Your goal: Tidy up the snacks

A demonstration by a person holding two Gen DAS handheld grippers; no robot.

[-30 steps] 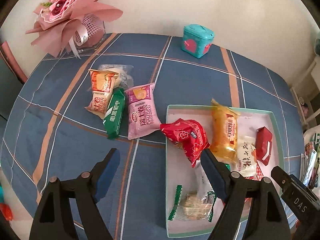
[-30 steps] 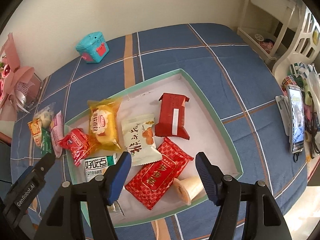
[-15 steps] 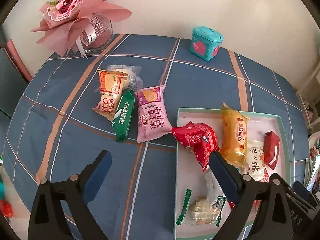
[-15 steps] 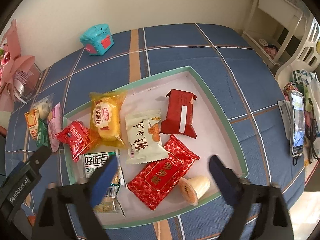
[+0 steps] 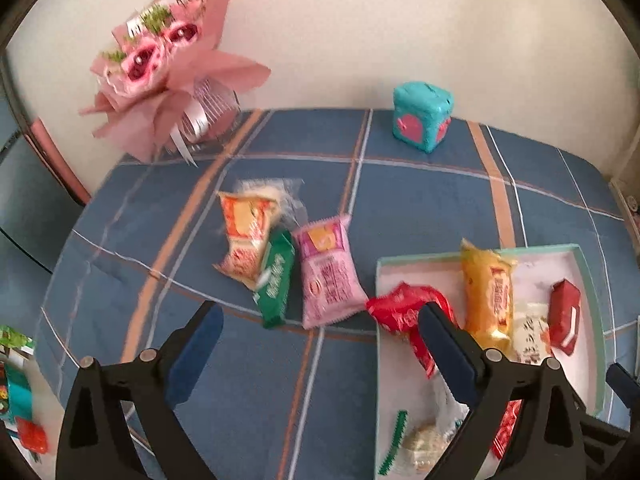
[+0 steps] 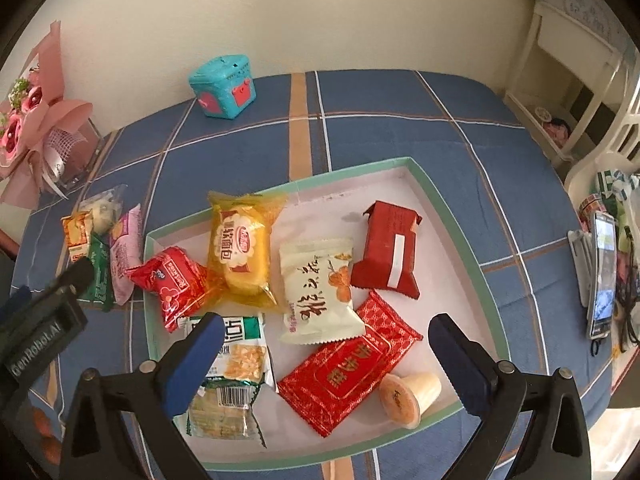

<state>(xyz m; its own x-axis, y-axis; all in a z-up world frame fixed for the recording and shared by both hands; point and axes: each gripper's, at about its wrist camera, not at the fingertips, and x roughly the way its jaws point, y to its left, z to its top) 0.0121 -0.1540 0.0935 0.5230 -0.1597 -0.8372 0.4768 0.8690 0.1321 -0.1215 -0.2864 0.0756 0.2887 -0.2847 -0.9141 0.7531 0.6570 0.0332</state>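
Observation:
A green-rimmed tray (image 6: pixel 460 236) holds several snacks: a yellow bun pack (image 6: pixel 240 252), a red pack (image 6: pixel 176 284) over its left rim, a white pack (image 6: pixel 316 280), a dark red box (image 6: pixel 390 252), a flat red packet (image 6: pixel 348 364) and a jelly cup (image 6: pixel 408 394). On the cloth left of the tray (image 5: pixel 588 280) lie a pink pack (image 5: pixel 326 272), a green pack (image 5: pixel 276 276), an orange pack (image 5: pixel 246 236) and a clear pack (image 5: pixel 276 190). My left gripper (image 5: pixel 316 344) is open above the cloth. My right gripper (image 6: pixel 324 356) is open above the tray.
A pink bouquet (image 5: pixel 168 68) stands at the back left and a teal box (image 5: pixel 422 116) at the back by the wall. A phone (image 6: pixel 602 272) and clutter sit past the table's right edge, with white furniture (image 6: pixel 580 60) behind.
Both grippers have pulled back and up, and the right one has opened wider. The left view has swung left toward the loose snacks. The snacks have not moved.

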